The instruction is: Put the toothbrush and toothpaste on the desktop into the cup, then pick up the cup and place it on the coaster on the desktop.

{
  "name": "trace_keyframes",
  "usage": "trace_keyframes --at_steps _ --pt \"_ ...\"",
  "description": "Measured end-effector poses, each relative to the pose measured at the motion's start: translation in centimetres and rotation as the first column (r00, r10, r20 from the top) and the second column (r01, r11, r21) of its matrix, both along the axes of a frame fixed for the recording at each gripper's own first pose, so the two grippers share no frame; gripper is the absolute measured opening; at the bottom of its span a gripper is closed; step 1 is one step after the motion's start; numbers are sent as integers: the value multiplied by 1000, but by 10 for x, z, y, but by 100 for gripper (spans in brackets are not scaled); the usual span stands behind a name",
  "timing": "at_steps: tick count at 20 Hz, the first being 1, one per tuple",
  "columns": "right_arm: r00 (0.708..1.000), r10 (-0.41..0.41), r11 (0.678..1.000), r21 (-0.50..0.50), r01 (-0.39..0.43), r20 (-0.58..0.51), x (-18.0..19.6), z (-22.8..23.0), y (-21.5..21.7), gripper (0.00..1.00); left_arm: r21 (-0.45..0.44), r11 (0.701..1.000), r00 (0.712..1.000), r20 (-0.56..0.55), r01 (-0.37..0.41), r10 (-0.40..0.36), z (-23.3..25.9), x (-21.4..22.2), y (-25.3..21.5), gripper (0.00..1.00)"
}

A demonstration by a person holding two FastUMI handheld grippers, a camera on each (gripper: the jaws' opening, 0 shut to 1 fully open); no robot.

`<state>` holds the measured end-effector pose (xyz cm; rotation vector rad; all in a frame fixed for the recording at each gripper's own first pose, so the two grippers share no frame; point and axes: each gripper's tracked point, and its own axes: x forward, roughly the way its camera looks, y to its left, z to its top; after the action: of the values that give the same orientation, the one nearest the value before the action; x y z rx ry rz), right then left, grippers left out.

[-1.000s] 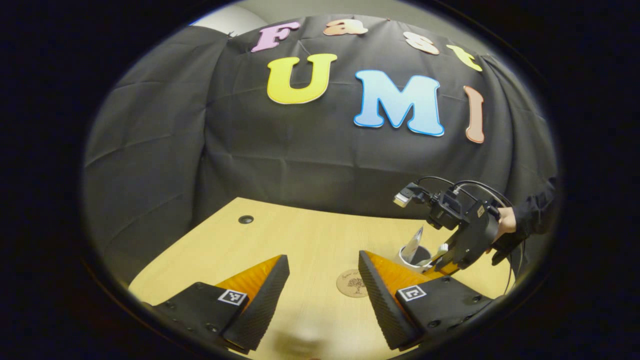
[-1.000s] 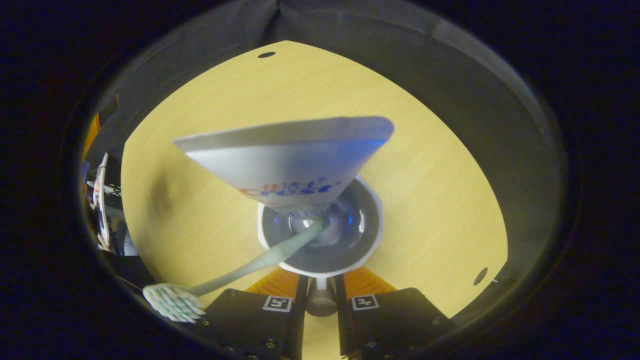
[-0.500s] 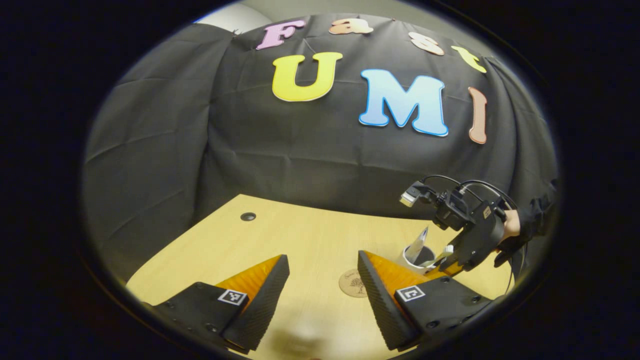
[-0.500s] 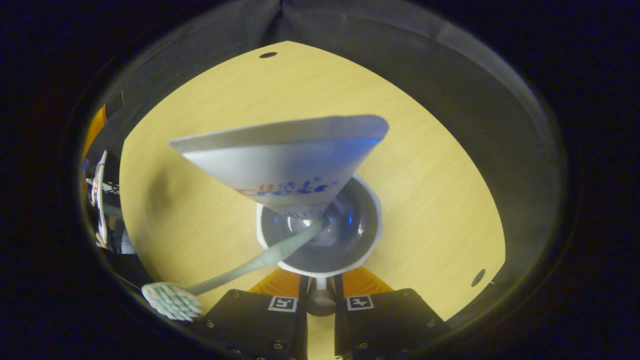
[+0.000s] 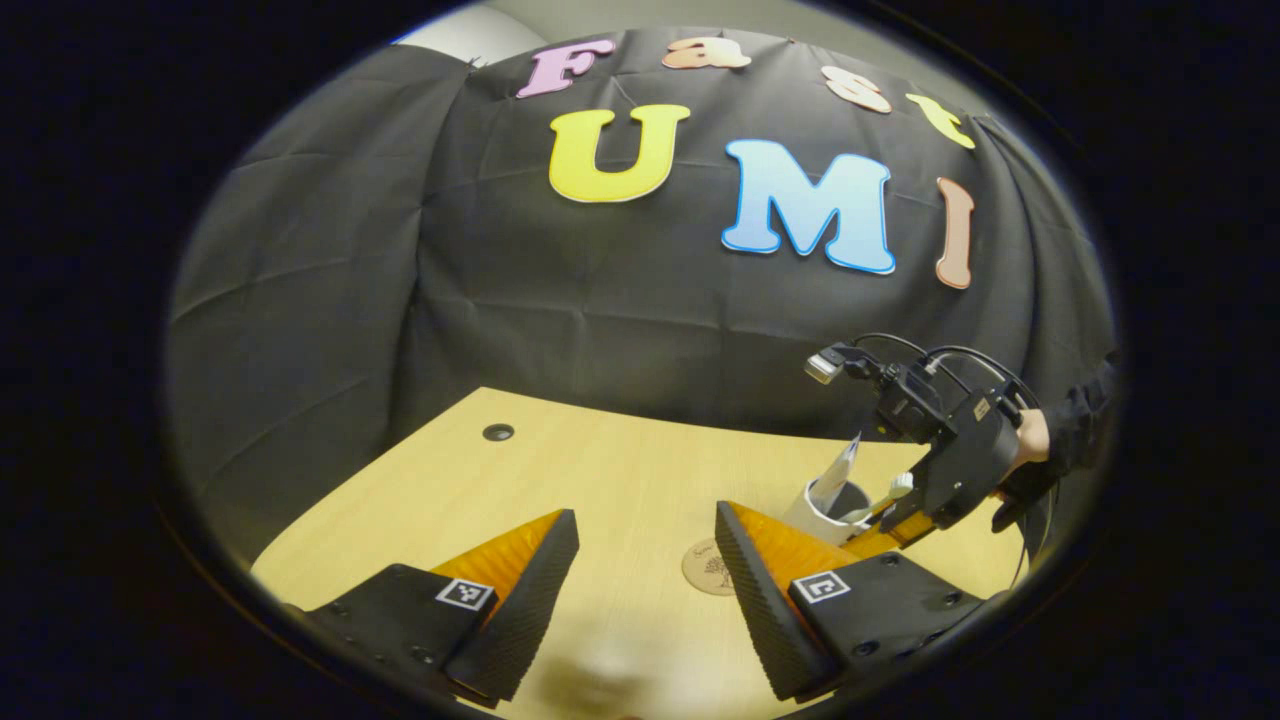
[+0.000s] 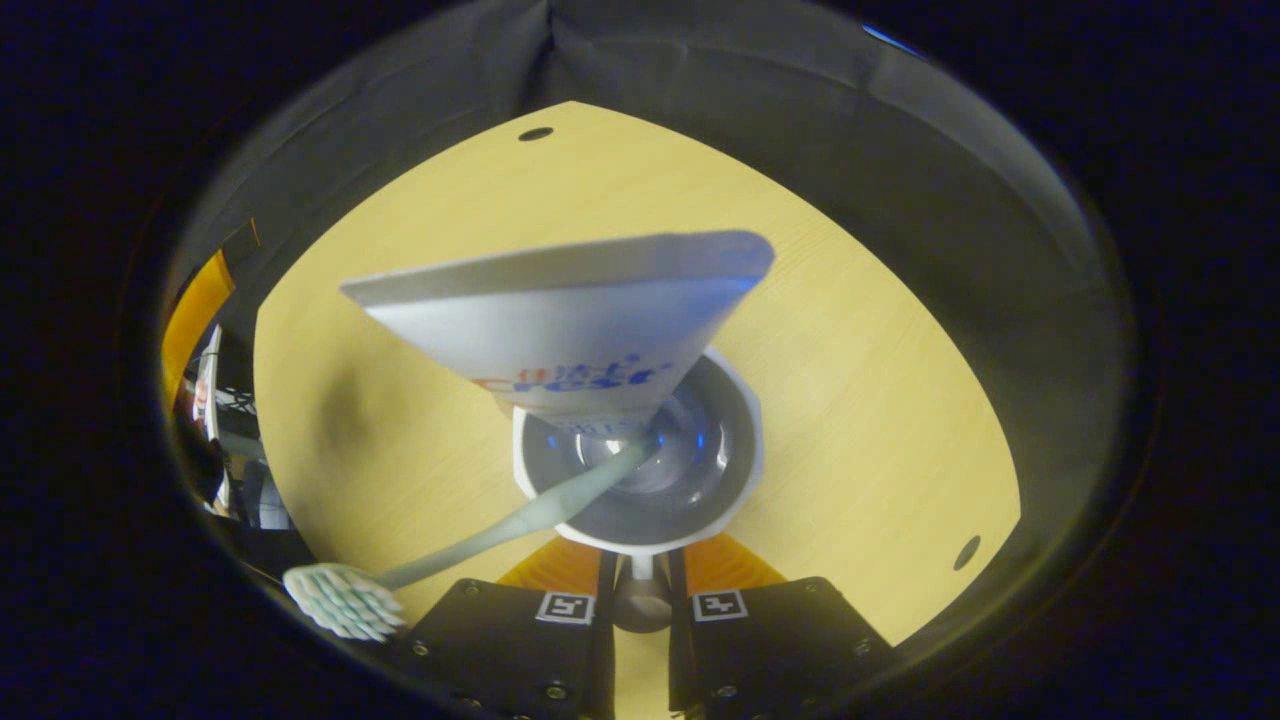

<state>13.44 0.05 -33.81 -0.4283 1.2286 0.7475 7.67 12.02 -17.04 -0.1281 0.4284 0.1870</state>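
A: Right gripper (image 6: 640,590) has its jaws closed on the handle of the white cup (image 6: 735,480), one on each side of it, the rim just ahead of them. Toothpaste tube (image 6: 570,320) stands in the cup, flat crimped end up and fanned wide. Toothbrush (image 6: 470,540) leans out over the rim, bristle head hanging low to the camera's left.

B: And the cup, on the tabletop (image 6: 880,380) or off it?

A: In the left gripper view the cup (image 5: 815,515) looks raised a little, but the left gripper's own finger hides its base, so I cannot tell for sure. Coaster (image 5: 708,567) lies flat on the tabletop, near the cup and partly behind that finger.

B: Left gripper (image 5: 640,580)?

A: Jaws wide apart, holding nothing, hovering low over the near tabletop.

B: So the step in hand is the carry to the coaster. What matters?

A: Keep the cup level (the toothbrush is the loose one, leaning far out, likely to swing or tip over the rim if the cup tilts). Move slowly, bring the base over the middle of the coaster, lower straight down, and let go only once it sits flat. The hand (image 5: 1030,450) holding the right gripper should avoid twisting at the wrist. The left gripper would do well to back off, since it is near the coaster.
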Motion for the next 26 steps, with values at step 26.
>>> trace_keyframes --at_steps 26 --pt "998 56 998 -4 -56 -31 1 -14 74 22 22 997 997 -16 -71 71 5 -19 37 93"
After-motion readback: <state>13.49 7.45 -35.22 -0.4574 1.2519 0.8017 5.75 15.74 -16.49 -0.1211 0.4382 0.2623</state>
